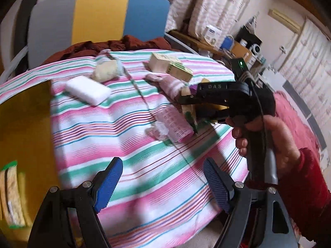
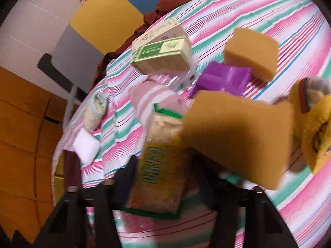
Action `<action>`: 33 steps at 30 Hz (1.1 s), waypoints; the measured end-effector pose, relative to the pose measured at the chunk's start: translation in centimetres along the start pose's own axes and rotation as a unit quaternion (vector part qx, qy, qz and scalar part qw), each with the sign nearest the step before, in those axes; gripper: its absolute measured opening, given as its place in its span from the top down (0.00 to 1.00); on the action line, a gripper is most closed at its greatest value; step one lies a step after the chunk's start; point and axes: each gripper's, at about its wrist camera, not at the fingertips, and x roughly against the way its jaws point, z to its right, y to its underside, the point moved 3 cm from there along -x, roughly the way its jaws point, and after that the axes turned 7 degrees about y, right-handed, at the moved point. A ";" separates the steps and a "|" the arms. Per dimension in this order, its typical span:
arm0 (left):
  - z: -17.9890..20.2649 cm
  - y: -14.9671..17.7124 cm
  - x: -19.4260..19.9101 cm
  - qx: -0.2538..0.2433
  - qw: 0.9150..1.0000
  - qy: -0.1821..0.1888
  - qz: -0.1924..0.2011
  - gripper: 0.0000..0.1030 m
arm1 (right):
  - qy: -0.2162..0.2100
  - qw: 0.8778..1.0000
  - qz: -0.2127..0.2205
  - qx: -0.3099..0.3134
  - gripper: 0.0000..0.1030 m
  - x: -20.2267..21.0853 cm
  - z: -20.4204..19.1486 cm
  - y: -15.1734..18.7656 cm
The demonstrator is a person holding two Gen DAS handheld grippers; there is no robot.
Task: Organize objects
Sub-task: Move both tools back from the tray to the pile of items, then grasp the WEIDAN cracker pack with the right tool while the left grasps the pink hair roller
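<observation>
My left gripper (image 1: 162,183) is open and empty, low over the striped cloth (image 1: 132,136). My right gripper (image 2: 159,171) is shut on a yellow-green snack packet (image 2: 161,161) and holds it above the cloth; it also shows in the left wrist view (image 1: 191,111). Around it lie two tan sponges (image 2: 240,142) (image 2: 251,53), a purple packet (image 2: 224,80), a pink striped sock (image 2: 155,101) and a green-and-cream box (image 2: 163,55). A white sponge (image 1: 88,91), a cream roll (image 1: 107,70) and a pink packet (image 1: 172,122) lie farther left.
A yellow box (image 1: 24,144) holding a similar snack packet (image 1: 11,194) stands at the table's left edge. A yellow plush toy (image 2: 316,132) sits at the right. A striped chair (image 1: 99,18) with red cloth stands behind the table.
</observation>
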 end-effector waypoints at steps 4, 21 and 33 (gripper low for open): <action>0.2 -0.9 -2.6 -0.001 1.000 0.012 -0.024 0.21 | 0.002 1.000 -0.006 0.006 0.53 0.2 -0.4 0.3; 0.8 -3.3 -10.2 0.017 0.998 -0.017 -0.065 0.21 | 0.091 0.993 0.020 0.068 0.54 1.8 -0.4 -0.4; -0.1 -3.0 -9.7 -0.012 0.999 -0.032 -0.030 0.31 | 0.089 0.993 0.007 0.075 0.54 1.2 -0.6 -0.1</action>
